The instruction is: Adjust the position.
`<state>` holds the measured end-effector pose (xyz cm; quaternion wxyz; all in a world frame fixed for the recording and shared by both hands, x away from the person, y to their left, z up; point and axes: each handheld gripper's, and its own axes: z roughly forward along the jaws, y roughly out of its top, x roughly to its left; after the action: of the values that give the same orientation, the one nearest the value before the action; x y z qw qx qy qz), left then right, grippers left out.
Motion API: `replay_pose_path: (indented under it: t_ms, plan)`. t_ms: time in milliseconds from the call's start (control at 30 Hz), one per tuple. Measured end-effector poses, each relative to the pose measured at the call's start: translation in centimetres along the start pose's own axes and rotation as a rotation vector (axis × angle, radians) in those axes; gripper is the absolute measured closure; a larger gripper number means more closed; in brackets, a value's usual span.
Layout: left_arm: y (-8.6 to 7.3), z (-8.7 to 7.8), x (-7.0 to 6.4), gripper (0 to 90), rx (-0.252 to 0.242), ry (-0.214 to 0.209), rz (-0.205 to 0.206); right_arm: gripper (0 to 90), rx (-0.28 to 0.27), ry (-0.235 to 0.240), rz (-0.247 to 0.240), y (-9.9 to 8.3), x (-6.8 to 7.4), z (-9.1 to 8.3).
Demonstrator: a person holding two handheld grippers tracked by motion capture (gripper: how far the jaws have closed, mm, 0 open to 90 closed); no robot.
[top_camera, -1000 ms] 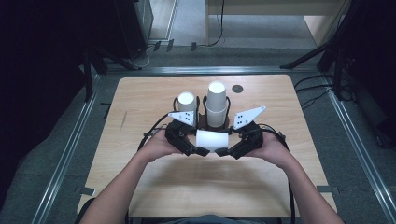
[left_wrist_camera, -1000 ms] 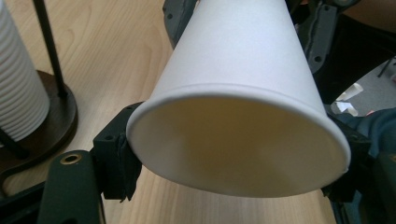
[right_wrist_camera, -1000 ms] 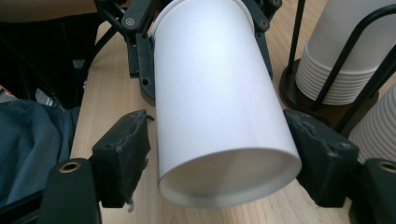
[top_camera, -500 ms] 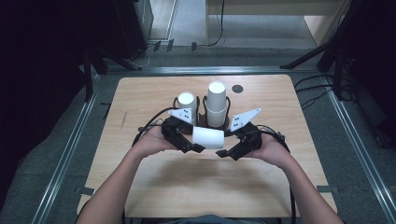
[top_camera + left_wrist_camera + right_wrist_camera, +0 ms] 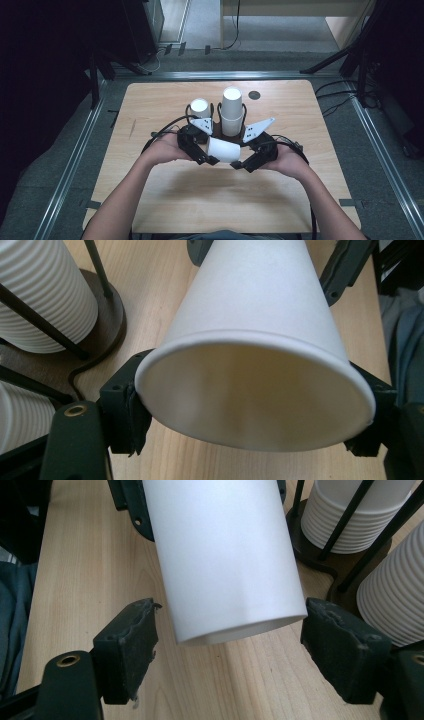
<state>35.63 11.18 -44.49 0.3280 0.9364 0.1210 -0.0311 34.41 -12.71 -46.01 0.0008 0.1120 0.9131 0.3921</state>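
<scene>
- While both of the person's hands are meeting over the middle of the wooden table (image 5: 150, 210), a white paper cup (image 5: 224, 150) is lying on its side in the air between the two grippers, just in front of the cup holder (image 5: 218, 116).
- Left gripper (image 5: 206, 156) is clamping the cup at its wide, open rim; in the left gripper view the jaws are pressing against both sides of the rolled lip (image 5: 250, 337), holding it firmly.
- Right gripper (image 5: 239, 163) is sitting around the cup's narrow, closed bottom end; in the right gripper view its jaws are standing apart, with the cup's base (image 5: 240, 630) lying between the pads (image 5: 125, 645). One pad is showing a clear gap from the cup, the other is lying right at its edge, and I cannot tell whether that one is touching.
- Looking plain, smooth and white, the cup is tapering from a broad mouth to a smaller base, and its inside is showing hollow.
- Behind the grippers, the black wire holder is carrying two stacks of ribbed white cups: a shorter stack (image 5: 200, 109) on the left and a taller stack (image 5: 232, 112) on the right, both standing upright with their bases up.
</scene>
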Motion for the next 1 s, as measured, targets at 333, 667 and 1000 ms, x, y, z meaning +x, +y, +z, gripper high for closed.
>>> replay_pose_path:
  t_ms: [333, 667, 1000]
  plan:
    - [0.1, 1.3, 0.0, 23.0, 0.07, -0.013, -0.005, 23.4, 0.03, -0.001, -0.025, 0.1, 0.3, 1.1]
    - [0.3, 2.2, -0.2, 22.3, 0.102, -0.045, 0.008, 29.6, 0.083, 0.012, -0.045, 0.2, 0.7, 2.3]
    - [0.2, 2.2, -0.5, 18.0, 0.071, -0.023, 0.021, 32.9, 0.083, 0.012, -0.081, 0.1, 0.9, 2.3]
